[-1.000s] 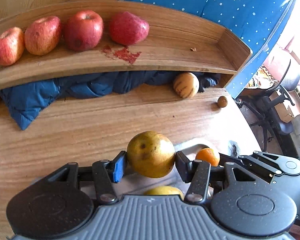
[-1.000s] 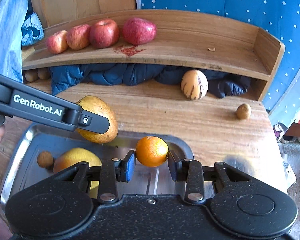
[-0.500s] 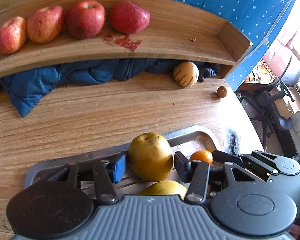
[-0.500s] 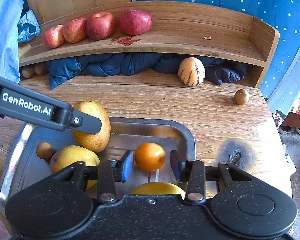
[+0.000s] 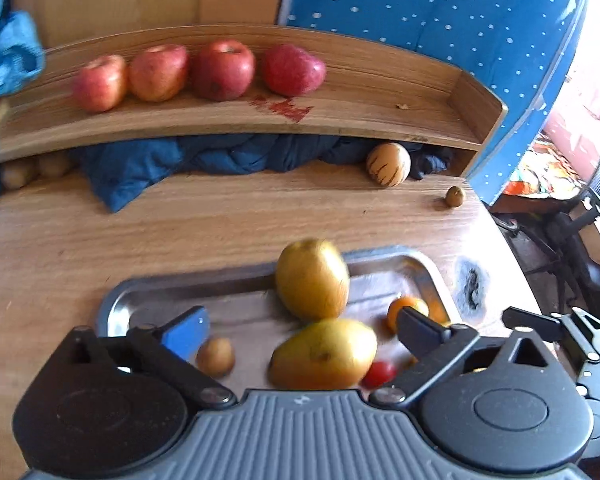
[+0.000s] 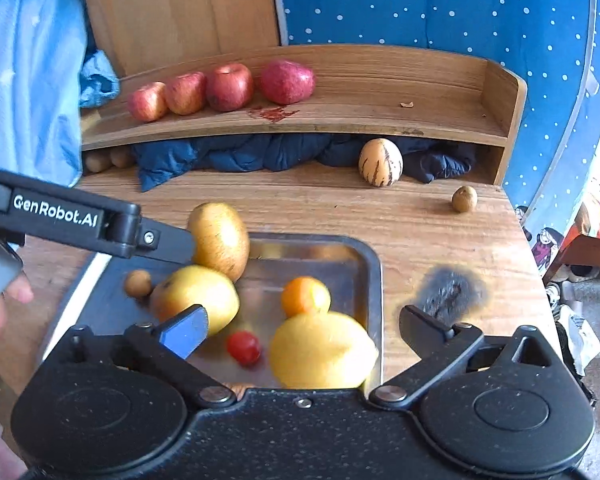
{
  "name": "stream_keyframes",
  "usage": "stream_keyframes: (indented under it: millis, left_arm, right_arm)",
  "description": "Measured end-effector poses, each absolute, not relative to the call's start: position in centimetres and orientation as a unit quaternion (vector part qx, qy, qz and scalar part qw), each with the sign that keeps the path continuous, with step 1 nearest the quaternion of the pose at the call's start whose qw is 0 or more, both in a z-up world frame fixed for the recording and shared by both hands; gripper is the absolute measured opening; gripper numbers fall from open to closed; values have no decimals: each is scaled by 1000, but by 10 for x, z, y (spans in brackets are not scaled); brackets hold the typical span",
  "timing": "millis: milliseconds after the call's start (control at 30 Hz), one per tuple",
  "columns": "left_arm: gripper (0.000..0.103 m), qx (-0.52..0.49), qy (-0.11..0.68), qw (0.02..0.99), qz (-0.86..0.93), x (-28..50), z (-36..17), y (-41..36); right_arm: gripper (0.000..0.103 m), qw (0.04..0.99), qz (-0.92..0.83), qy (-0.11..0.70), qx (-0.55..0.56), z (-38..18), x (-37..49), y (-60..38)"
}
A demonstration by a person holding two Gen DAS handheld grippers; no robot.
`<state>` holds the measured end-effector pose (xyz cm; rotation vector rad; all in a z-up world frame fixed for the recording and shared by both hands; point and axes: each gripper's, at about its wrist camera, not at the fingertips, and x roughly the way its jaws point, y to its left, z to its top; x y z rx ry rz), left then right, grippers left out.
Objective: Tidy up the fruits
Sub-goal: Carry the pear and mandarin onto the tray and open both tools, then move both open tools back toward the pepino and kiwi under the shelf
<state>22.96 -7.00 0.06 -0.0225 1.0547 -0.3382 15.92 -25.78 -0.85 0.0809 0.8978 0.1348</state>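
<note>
A metal tray [image 5: 220, 280] holds the fruit. A yellow-brown pear [image 5: 312, 278] stands in it just beyond my left gripper [image 5: 302, 330], which is open and holds nothing. A second pear [image 5: 324, 354] lies between its fingers, untouched. My right gripper [image 6: 304, 330] is open too; the orange [image 6: 306, 296] sits free in the tray ahead of it, and a yellow lemon [image 6: 322, 350] lies low between the fingers. A cherry tomato [image 6: 243, 347] and a small brown fruit [image 6: 138, 283] also lie in the tray. Several red apples [image 6: 228, 86] line the wooden shelf [image 6: 420, 120].
A striped melon [image 6: 380, 162] and a small brown fruit [image 6: 464, 199] sit on the wooden table [image 6: 420, 232] behind the tray. Dark blue cloth [image 6: 240, 154] fills the space under the shelf. The table has a burn mark [image 6: 448, 288]; its right edge drops off close by.
Both grippers have opened and drawn back. The left let go of the pear and the right let go of the orange; both fruits now rest in the tray.
</note>
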Motion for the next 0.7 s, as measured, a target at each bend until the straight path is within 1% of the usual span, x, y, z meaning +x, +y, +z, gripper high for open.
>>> stream_keyframes:
  millis: [167, 367, 700]
  left_arm:
    - [102, -20, 522, 844, -120, 195, 0, -62]
    - [102, -22, 523, 847, -92, 152, 1, -55]
    - [102, -2, 534, 841, -90, 114, 6, -60]
  right_arm:
    - [102, 900, 77, 427, 30, -3, 133, -258]
    - [102, 901, 91, 423, 25, 0, 103, -255]
    - [102, 900, 88, 426, 28, 7, 68, -264]
